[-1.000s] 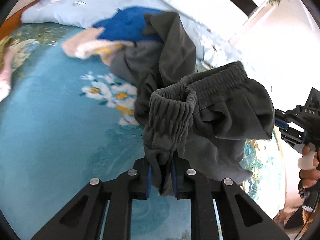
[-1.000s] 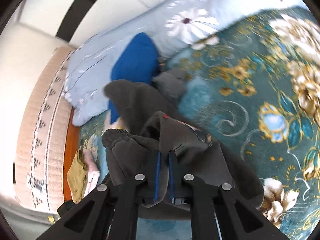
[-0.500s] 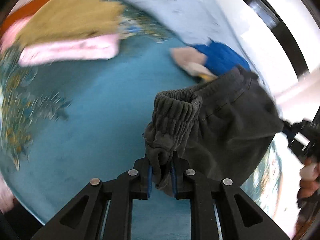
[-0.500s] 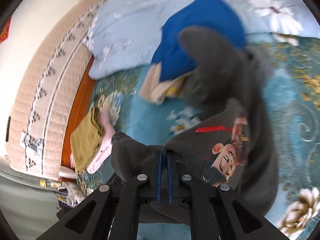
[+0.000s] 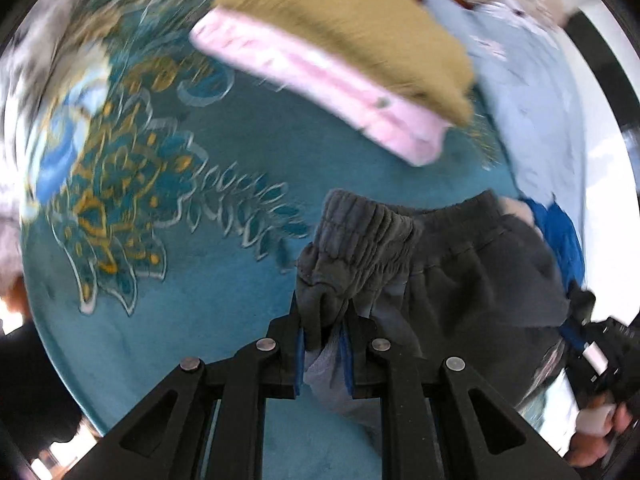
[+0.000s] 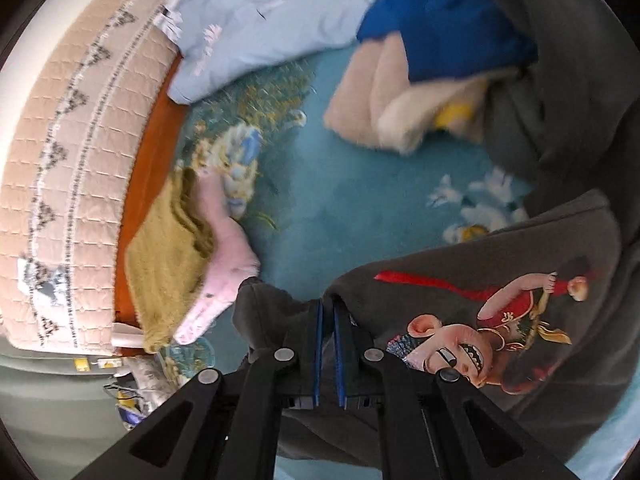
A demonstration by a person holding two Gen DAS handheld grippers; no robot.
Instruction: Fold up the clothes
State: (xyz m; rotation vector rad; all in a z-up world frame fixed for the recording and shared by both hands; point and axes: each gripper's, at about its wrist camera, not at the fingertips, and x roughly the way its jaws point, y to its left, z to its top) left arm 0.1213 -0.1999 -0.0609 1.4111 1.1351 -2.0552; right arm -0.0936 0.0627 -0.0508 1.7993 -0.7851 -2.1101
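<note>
closer now: ribbed grey waistband [image 5: 362, 236]

2 tongs [image 5: 323, 334] [image 6: 327, 320], 1 grey garment [image 6: 480, 292], 1 olive piece [image 6: 168, 256], 1 pink piece [image 6: 224, 256], 1 blue piece [image 6: 440, 16].

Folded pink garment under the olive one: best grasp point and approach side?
Take the pink garment at its free rounded end, the corner that sticks out past the olive garment onto the teal bedspread. Come in low from the open bedspread side; the olive piece covers the rest. Both the left gripper and right gripper are currently shut on the grey shorts.
</note>
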